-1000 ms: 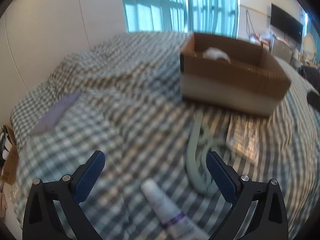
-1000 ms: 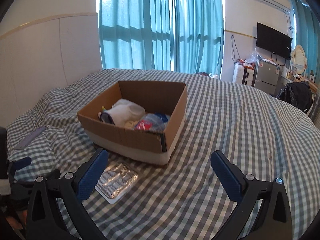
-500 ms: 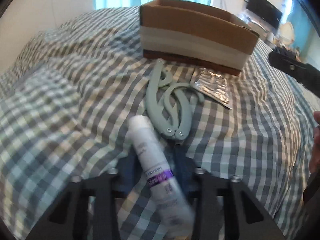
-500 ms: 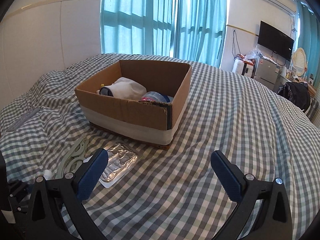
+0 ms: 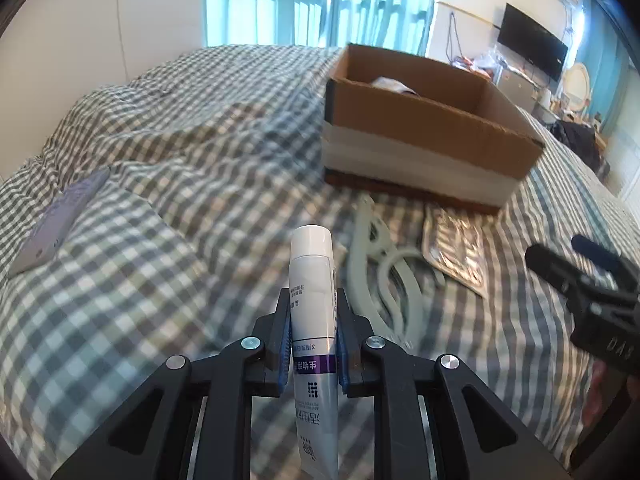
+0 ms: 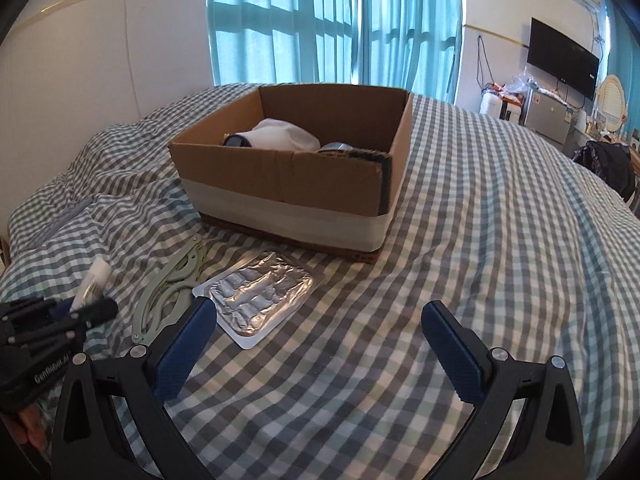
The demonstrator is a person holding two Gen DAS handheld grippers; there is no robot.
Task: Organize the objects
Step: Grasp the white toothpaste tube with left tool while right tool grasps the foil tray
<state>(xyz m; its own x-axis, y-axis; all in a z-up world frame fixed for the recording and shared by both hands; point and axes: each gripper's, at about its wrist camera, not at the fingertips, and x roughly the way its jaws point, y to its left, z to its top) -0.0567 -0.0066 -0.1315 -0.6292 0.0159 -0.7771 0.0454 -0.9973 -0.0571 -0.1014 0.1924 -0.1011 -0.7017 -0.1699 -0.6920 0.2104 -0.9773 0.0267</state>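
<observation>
A bed [image 6: 480, 208] in a grey-and-white checked cover [image 5: 160, 184] fills the room ahead of both grippers. Beyond it, daylight comes through teal curtains [image 6: 340, 20] over a wide window. To their left stands a plain white panelled wall [image 6: 100, 60]. Far right of the grippers, a dark TV [image 6: 562, 63] hangs on a white wall above cluttered low furniture [image 6: 548, 114].

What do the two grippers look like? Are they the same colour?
Yes, they match. The left gripper and the right gripper each have a black frame shaped like a fork, with round silver screws and two blue ribbed pads at the tips. Small pale lettering is printed on the black bodies. No cables or sleeves show.
</observation>
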